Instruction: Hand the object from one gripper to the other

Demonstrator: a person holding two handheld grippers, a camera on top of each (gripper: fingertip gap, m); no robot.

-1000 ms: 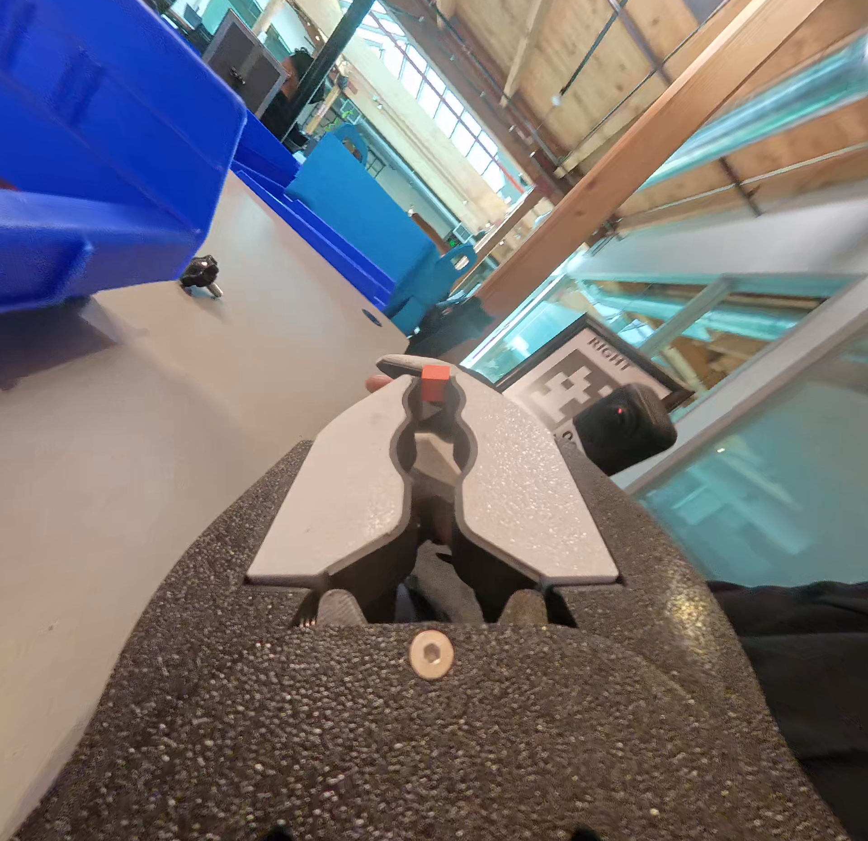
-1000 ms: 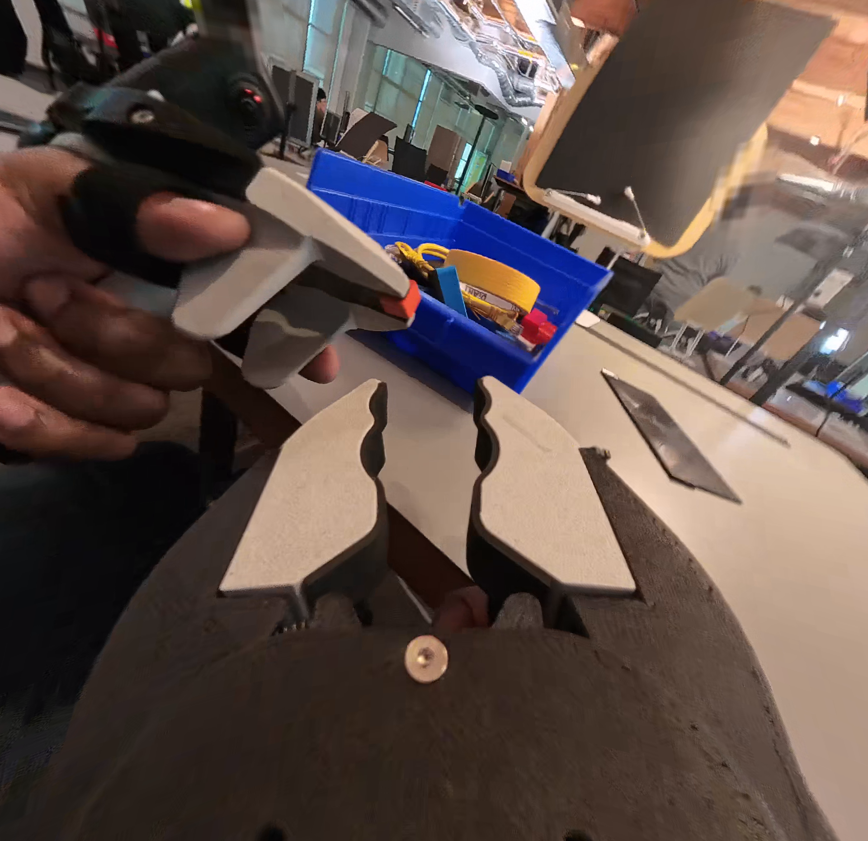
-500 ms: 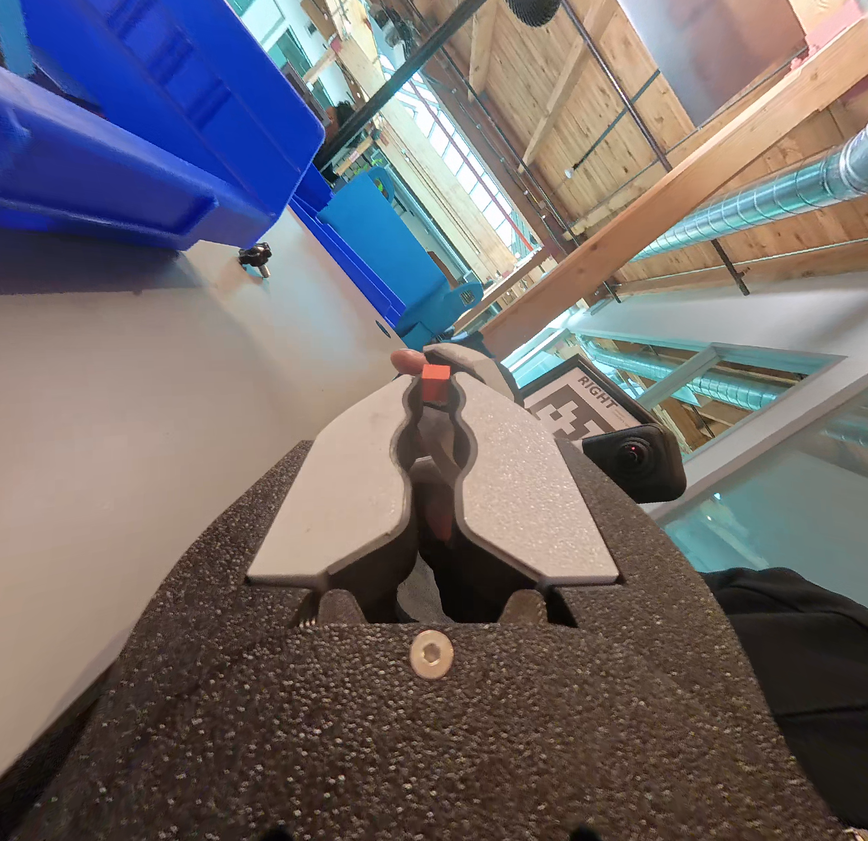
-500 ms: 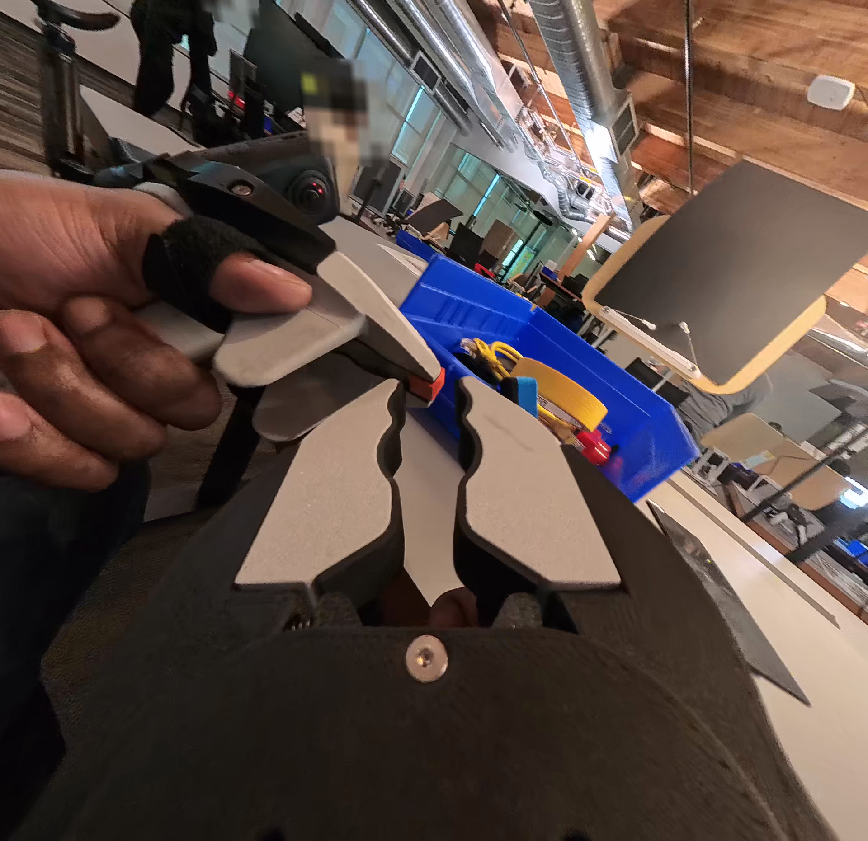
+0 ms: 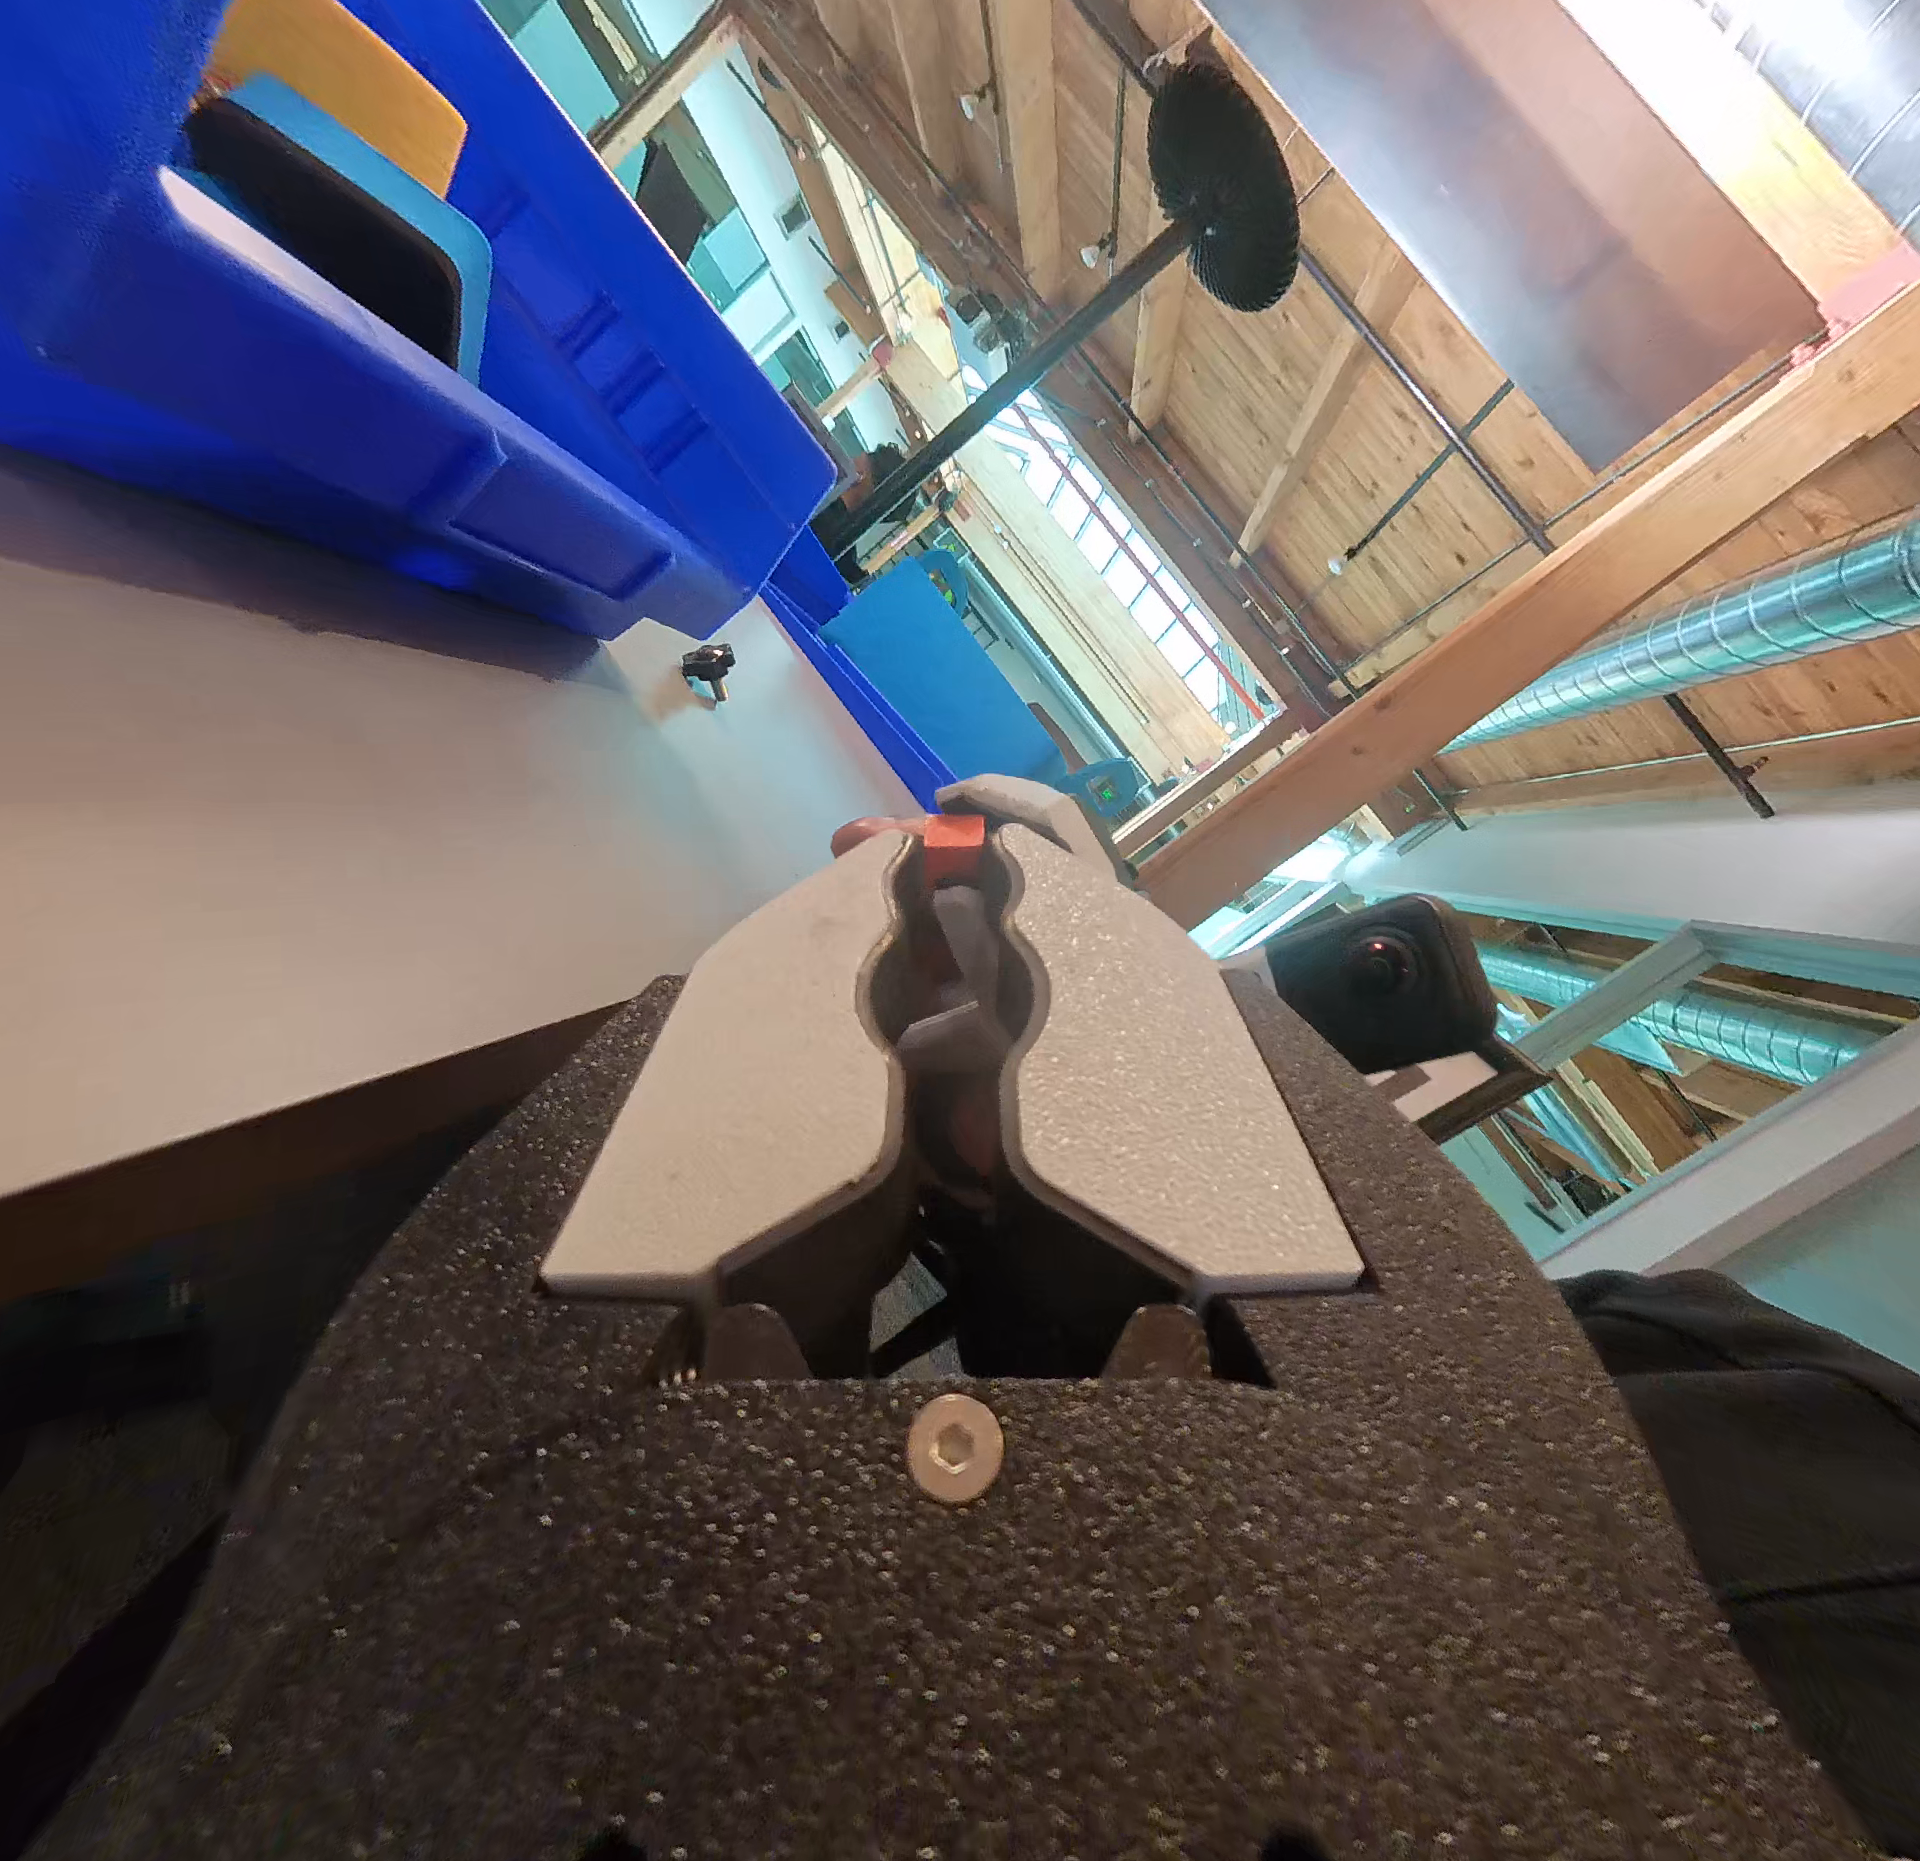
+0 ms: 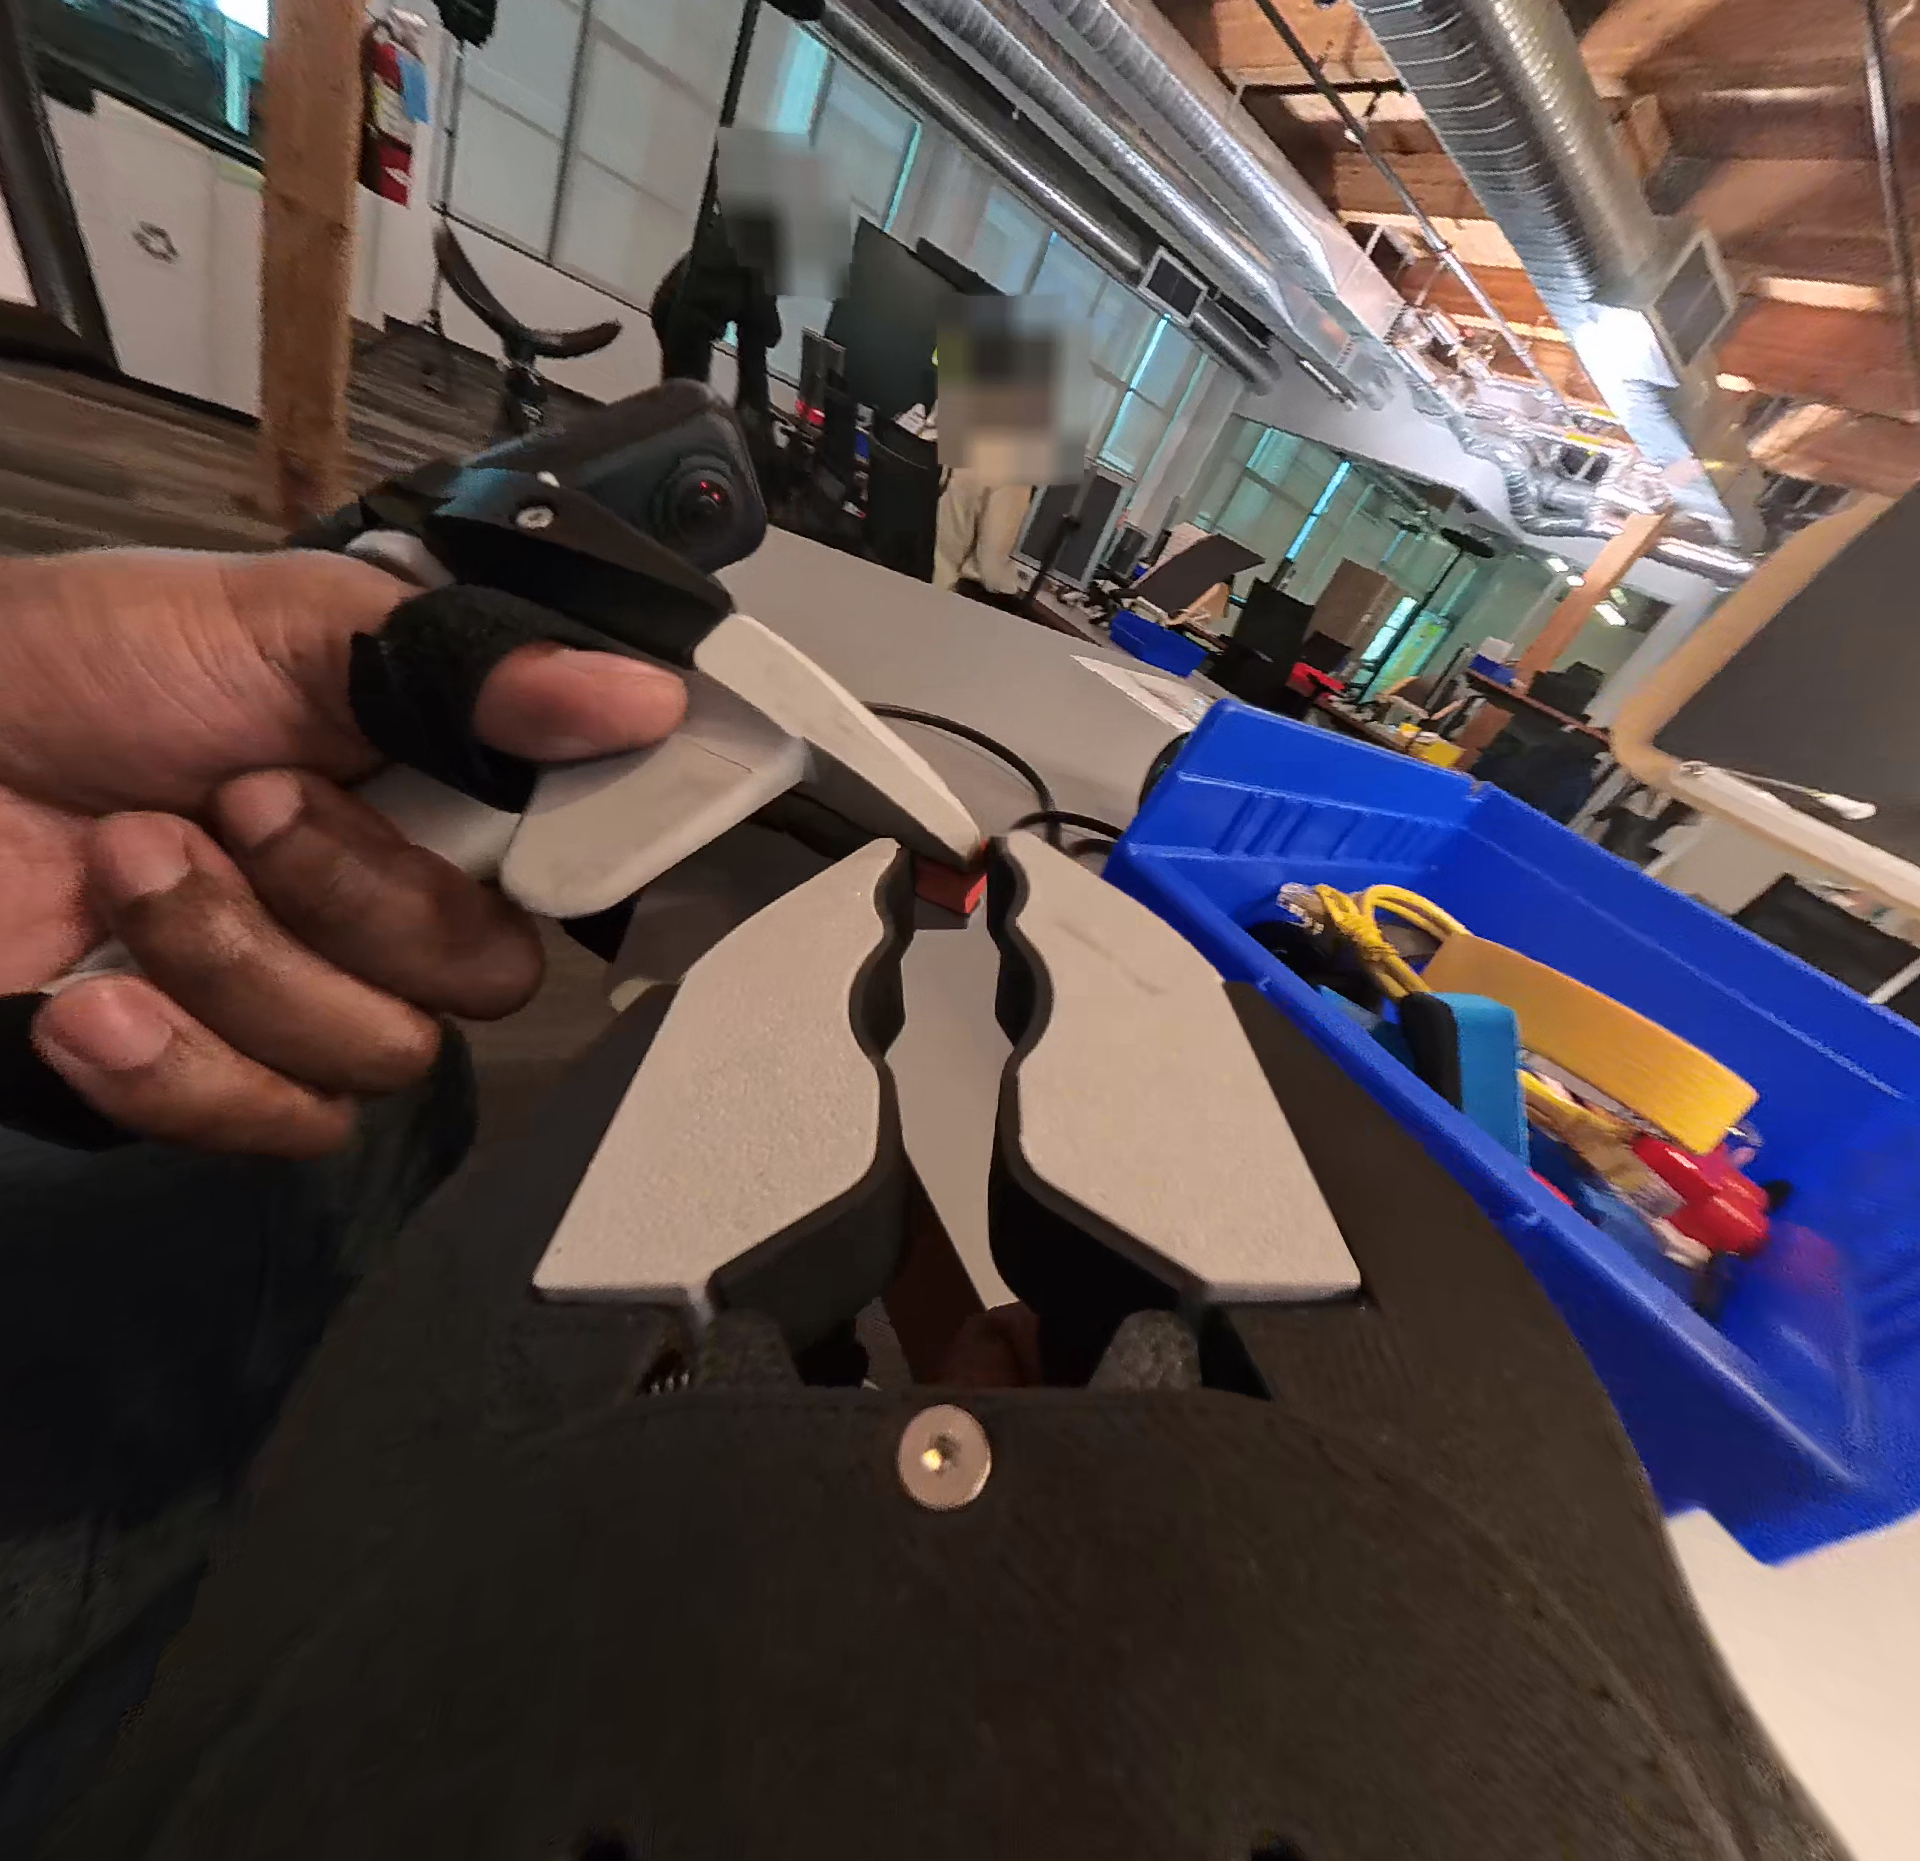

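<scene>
A small red block sits at the tips of my left gripper, which is shut on it above the table edge. In the right wrist view the same block lies between the tips of my right gripper, whose jaws have narrowed onto its sides. The left gripper, held by a hand, comes in from the left and meets the right one tip to tip. One right finger shows just beyond the block in the left wrist view.
A blue bin with yellow cable, tape and red parts stands on the grey table to the right. In the left wrist view a blue bin and a small black knob sit on the table. My two grippers' fingertips are within a few centimetres of each other.
The right gripper has moved up to the left gripper's tips and narrowed its jaws around the red block. The left gripper stays shut on the block.
</scene>
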